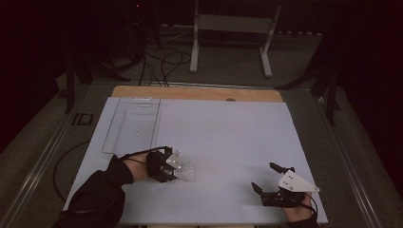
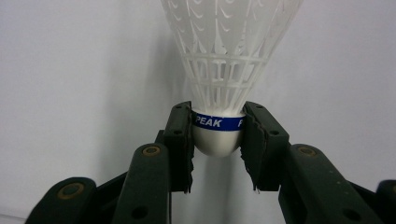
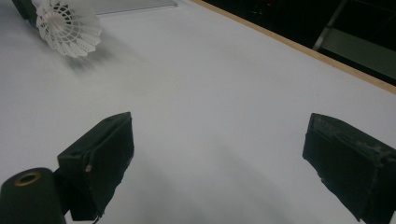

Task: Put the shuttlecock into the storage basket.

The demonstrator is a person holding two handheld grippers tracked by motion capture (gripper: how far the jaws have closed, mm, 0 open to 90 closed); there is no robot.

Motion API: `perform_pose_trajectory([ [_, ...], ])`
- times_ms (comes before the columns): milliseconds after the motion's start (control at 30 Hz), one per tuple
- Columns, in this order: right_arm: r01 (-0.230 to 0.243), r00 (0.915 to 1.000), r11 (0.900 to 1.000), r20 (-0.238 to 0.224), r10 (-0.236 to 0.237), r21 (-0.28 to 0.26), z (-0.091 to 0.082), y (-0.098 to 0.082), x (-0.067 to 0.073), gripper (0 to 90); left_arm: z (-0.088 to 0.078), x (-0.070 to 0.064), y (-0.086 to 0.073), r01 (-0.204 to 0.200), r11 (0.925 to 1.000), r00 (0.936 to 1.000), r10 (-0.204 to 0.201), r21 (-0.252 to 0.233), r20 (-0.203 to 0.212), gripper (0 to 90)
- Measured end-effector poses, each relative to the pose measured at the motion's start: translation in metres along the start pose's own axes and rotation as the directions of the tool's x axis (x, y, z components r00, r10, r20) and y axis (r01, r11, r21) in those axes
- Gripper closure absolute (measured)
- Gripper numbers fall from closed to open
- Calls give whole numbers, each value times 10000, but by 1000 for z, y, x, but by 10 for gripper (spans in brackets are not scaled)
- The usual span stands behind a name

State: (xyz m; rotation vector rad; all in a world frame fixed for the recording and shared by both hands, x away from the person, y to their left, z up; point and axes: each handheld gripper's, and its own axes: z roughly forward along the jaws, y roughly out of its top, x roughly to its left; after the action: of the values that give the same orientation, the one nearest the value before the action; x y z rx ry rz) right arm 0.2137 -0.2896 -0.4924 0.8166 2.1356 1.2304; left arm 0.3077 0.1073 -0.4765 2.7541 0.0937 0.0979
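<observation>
A white plastic shuttlecock point(image 2: 224, 70) with a blue band marked PEAK lies near the white table's front left. My left gripper point(image 2: 217, 135) is shut on its rounded white cork, one pad pressing each side at the band. From above, the left gripper point(image 1: 178, 167) points right, and the shuttlecock point(image 1: 187, 171) sticks out past it. My right gripper point(image 1: 265, 176) rests near the front right edge with its jaws wide apart and nothing between them. In the right gripper view the shuttlecock's skirt point(image 3: 70, 28) sits far off at the upper left, beyond the right gripper point(image 3: 219, 154).
A clear plastic tray point(image 1: 114, 128) lies at the table's back left. The white sheet point(image 1: 228, 137) covers a wooden table whose far edge point(image 1: 199, 93) shows bare. Behind it stand a white frame stand point(image 1: 233, 23) and cables on the dark floor.
</observation>
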Motion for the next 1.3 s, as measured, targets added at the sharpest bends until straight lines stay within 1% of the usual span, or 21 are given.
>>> perform_pose_trajectory([
  [33, -23, 10000, 10000, -16, 23, -7, 0, 0, 0, 88, -1, -1, 0, 3, 10000, 10000, -3, 2, -53, 658],
  [200, -14, 10000, 10000, -10, 14, -2, 0, 0, 0, 88, -9, -2, 3, -14, 9999, 10000, 16, -132, 93, 658],
  [300, -12, 10000, 10000, -8, 12, 4, 0, 0, 0, 88, -14, -3, 5, 52, 9998, 10000, -51, -172, 58, 658],
  [367, -12, 10000, 10000, -8, 12, -5, 0, 0, 0, 88, -17, -3, 6, 286, 9992, 9996, -284, -281, 64, 658],
  [400, -11, 10000, 10000, -7, 11, -2, 0, 0, 0, 88, -18, -3, 6, 250, 9991, 9997, -249, -339, 14, 658],
  [467, -39, 10000, 10000, -10, 39, 8, 0, 0, 0, 88, -20, -1, 6, 479, 9982, 9988, -477, -350, 87, 658],
  [533, -32, 10000, 10000, -4, 32, 18, 0, 0, 0, 88, -21, -1, 6, 567, 9977, 9983, -563, -370, 127, 658],
  [700, -43, 10000, 10000, -12, 43, 15, 0, 0, 0, 88, -23, -2, 8, 615, 9971, 9980, -607, -447, 191, 658],
  [733, -46, 10000, 10000, -24, 46, 44, 1, 0, 0, 88, -26, -4, 10, 737, 9965, 9971, -727, -397, 245, 658],
  [800, -43, 10000, 10000, -22, 43, 48, 1, 0, 0, 88, -28, -5, 11, 793, 9959, 9966, -782, -429, 273, 658],
  [900, -47, 10000, 10000, -6, 47, 68, 1, 0, 0, 88, -33, -5, 12, 801, 9962, 9965, -792, -346, 262, 658],
  [967, -67, 10000, 10000, -5, 67, 69, 1, -1, 0, 88, -36, -6, 12, 955, 9944, 9951, -942, -450, 298, 658],
  [1000, -64, 10000, 10000, 13, 64, 72, 1, -1, 0, 88, -37, -6, 12, 904, 9950, 9955, -892, -415, 305, 658],
  [1067, -104, 9999, 9999, -1, 104, 57, 1, -1, -1, 88, -40, -6, 12, 1026, 9937, 9943, -1011, -460, 342, 658],
  [1167, -111, 9999, 9999, -5, 111, 86, 1, -1, -1, 88, -42, -7, 13, 1068, 9932, 9936, -1049, -470, 418, 658],
  [1200, -107, 9999, 9999, -4, 107, 90, 1, -1, 0, 88, -43, -8, 13, 940, 9946, 9948, -921, -450, 427, 658],
  [1233, -89, 10000, 9999, 9, 89, 89, 1, -1, 0, 88, -44, -8, 13, 893, 9948, 9953, -873, -491, 411, 658],
  [1300, -75, 10000, 9999, 30, 75, 92, 1, 0, 0, 88, -46, -9, 14, 975, 9941, 9943, -953, -472, 481, 658],
])
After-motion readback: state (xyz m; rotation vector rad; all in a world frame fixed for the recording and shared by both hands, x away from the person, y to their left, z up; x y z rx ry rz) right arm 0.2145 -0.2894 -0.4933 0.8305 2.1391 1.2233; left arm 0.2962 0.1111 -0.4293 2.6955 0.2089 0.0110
